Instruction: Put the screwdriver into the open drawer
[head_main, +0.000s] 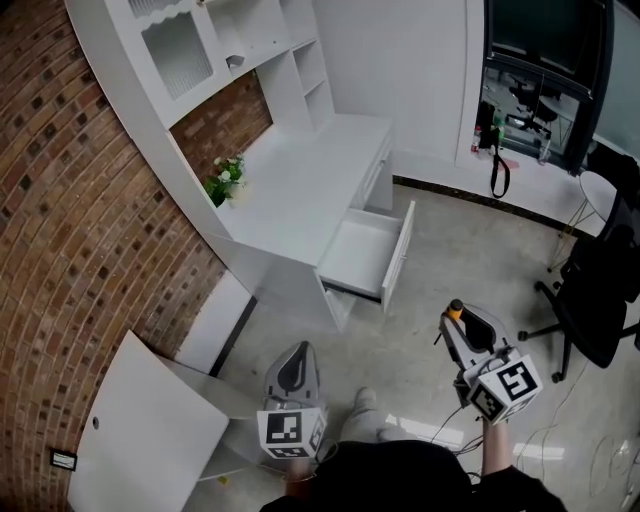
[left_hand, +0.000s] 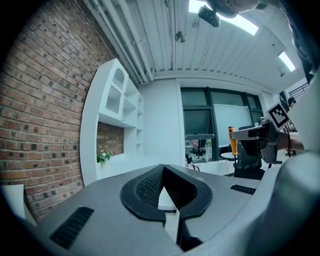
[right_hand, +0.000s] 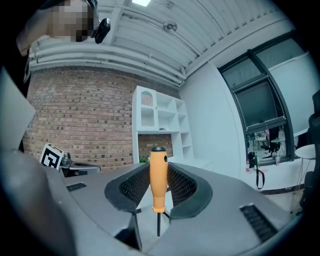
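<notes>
In the head view the white drawer (head_main: 362, 252) stands pulled open from the white desk (head_main: 300, 190), and nothing shows inside it. My right gripper (head_main: 458, 330) is over the floor, to the right of the drawer and nearer to me. It is shut on the screwdriver (head_main: 455, 312). In the right gripper view the orange handle of the screwdriver (right_hand: 158, 180) stands upright between the pads of the right gripper (right_hand: 159, 172), its thin shaft pointing down. My left gripper (head_main: 297, 368) is below the desk's near corner. Seen in its own view, the left gripper (left_hand: 162, 172) is shut on nothing.
A black office chair (head_main: 600, 290) stands at the right. A small plant (head_main: 225, 180) sits at the desk's back left, by the brick wall. A loose white panel (head_main: 140, 430) lies at lower left. A shoe (head_main: 365, 405) shows between the grippers.
</notes>
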